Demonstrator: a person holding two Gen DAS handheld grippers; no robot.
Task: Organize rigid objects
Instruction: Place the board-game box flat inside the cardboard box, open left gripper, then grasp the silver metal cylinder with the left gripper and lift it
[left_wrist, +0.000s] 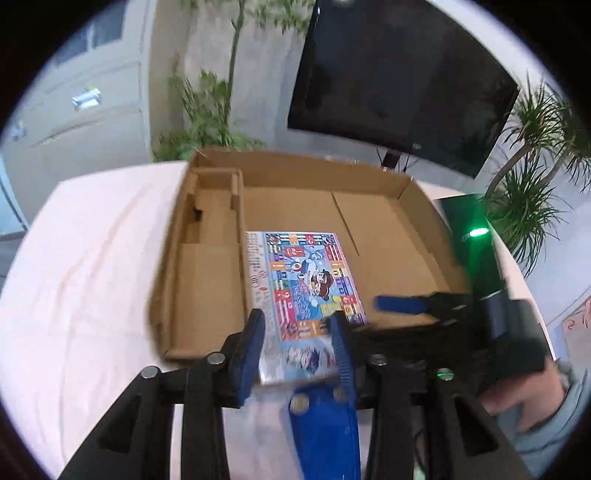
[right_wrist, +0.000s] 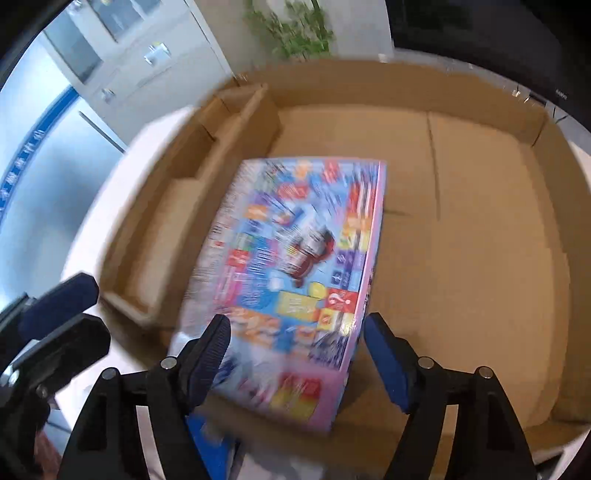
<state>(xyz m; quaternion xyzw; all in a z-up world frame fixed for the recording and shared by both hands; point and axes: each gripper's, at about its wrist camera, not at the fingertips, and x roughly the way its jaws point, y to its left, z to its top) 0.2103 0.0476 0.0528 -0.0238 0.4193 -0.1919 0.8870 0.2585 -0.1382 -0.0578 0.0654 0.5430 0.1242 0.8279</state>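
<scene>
A colourful game box (left_wrist: 306, 280) (right_wrist: 295, 240) lies face up in an open cardboard carton (left_wrist: 303, 166) (right_wrist: 369, 85). Its near end sticks out over the carton's front wall. In the left wrist view that near end shows between the fingers of my left gripper (left_wrist: 297, 315); whether the pads press on it is not visible. My right gripper (right_wrist: 297, 320) straddles the same end, open, with bare cardboard showing between its right pad and the box edge. One of the right gripper's fingers (left_wrist: 399, 304) points across at the box's right edge. The left gripper's fingers (right_wrist: 62, 299) show at the far left.
The carton sits on a white table (left_wrist: 92, 258) and has a narrow side compartment (left_wrist: 210, 240) on its left. A blue object with metal studs (left_wrist: 321, 424) (right_wrist: 210, 439) lies below the box's near end. A dark screen (left_wrist: 399, 81) and potted plants (left_wrist: 535, 206) stand behind.
</scene>
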